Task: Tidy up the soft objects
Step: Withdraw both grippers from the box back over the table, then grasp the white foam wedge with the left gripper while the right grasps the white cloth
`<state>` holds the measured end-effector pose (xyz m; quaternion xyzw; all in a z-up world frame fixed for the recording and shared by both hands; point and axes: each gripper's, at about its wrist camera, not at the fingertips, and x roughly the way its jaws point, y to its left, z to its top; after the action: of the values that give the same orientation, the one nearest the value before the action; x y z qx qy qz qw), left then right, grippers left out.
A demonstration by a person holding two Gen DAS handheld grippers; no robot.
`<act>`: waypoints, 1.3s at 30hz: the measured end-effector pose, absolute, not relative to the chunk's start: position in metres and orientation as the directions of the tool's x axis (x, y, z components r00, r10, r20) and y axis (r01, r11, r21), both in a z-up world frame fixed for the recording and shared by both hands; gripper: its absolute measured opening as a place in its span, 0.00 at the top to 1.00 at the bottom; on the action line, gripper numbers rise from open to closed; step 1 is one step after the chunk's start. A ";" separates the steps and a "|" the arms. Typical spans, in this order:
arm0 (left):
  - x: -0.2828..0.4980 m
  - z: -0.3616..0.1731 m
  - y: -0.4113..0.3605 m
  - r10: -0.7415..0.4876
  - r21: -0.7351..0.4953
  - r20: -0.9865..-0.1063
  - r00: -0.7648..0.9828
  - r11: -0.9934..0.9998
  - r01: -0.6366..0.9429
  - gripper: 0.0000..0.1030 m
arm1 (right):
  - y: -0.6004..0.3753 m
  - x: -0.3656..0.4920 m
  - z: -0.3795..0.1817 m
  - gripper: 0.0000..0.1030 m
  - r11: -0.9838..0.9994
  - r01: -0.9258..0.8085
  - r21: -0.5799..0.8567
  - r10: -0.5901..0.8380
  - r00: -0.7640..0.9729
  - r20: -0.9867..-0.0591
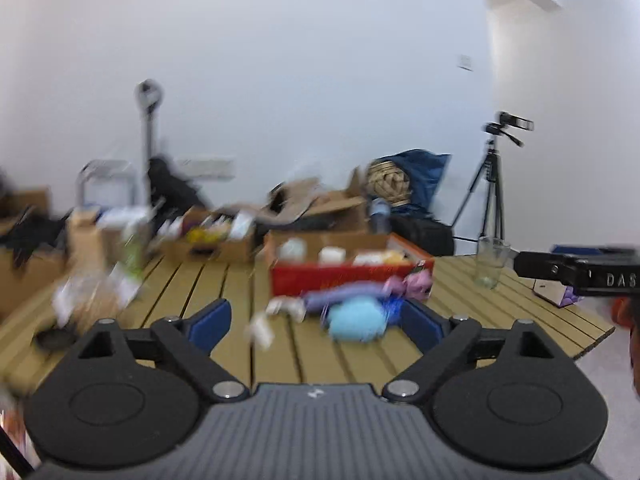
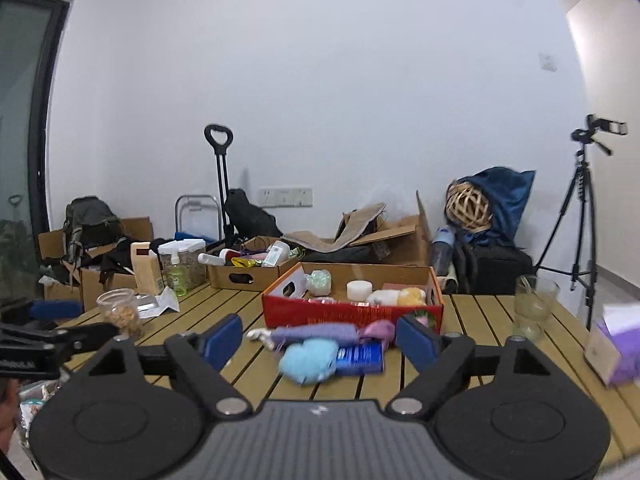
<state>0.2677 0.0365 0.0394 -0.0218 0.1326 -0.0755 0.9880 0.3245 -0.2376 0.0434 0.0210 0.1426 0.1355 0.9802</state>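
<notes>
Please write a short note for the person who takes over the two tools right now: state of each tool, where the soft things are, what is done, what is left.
Left tool: open, nothing between its blue pads.
Right tool: open, also empty.
On the slatted wooden table, in front of the red cardboard box: a light blue fluffy plush, a long purple knitted toy and a flat blue packet, lying close together.
Done: the box already holds some items, among them a yellow and white plush.
Left: the plush and the knitted toy are still outside the box; probably take the light blue one first, it lies nearest.
</notes>
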 end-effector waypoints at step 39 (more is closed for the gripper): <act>0.544 -0.060 0.066 -0.052 -0.053 -0.587 0.808 0.998 0.026 0.48 | -0.099 0.597 -0.041 0.64 0.867 -0.491 0.090 0.449 0.689 -0.569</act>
<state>0.5442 0.0655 -0.0602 -0.0210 0.3091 -0.0204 0.9506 0.5974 -0.0993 -0.0408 -0.0349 0.3003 0.2560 0.9182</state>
